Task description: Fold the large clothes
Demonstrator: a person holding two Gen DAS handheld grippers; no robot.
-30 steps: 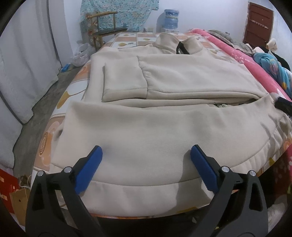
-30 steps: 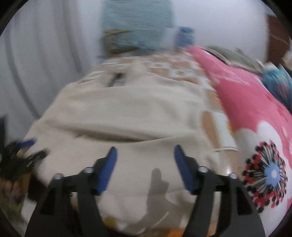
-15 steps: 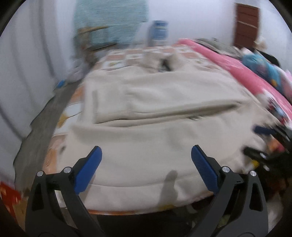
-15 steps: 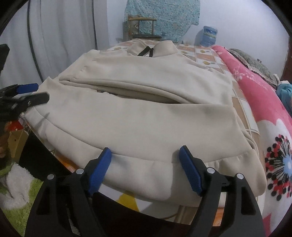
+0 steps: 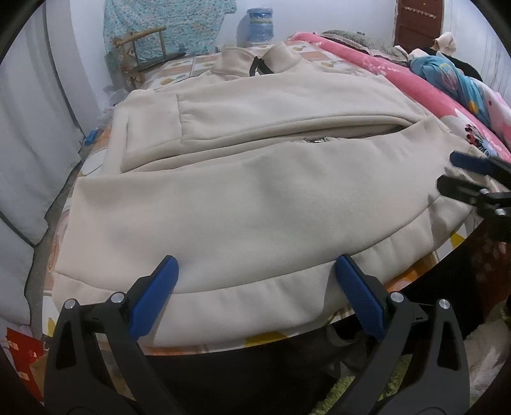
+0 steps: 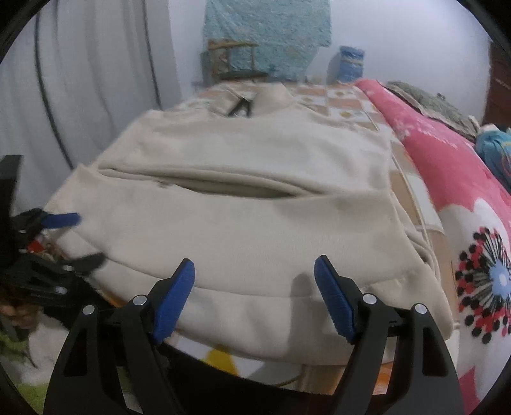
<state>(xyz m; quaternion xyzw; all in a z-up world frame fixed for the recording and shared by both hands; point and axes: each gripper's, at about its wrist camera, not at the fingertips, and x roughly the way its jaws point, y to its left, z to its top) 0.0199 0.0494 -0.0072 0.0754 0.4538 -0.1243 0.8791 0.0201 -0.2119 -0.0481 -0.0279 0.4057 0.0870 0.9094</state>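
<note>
A large cream jacket lies flat on the bed with its collar at the far end and its sleeves folded across the body. My left gripper hovers open over the hem band near the bed's front edge, nothing between its blue pads. It also shows at the left rim of the right wrist view, as the left gripper beside the jacket's corner. My right gripper stands open above the jacket at the hem on the other side, pads apart and empty. In the left wrist view the right gripper sits at the jacket's right corner.
A pink floral blanket runs along the right of the bed. A blue water bottle and a wooden chair stand beyond the bed's far end. White curtains hang on the left. A green rug lies below.
The right gripper has sunk toward the hem and its jaws have spread a little. The left gripper has shifted and rolled slightly; the right gripper now shows at the right edge of its view.
</note>
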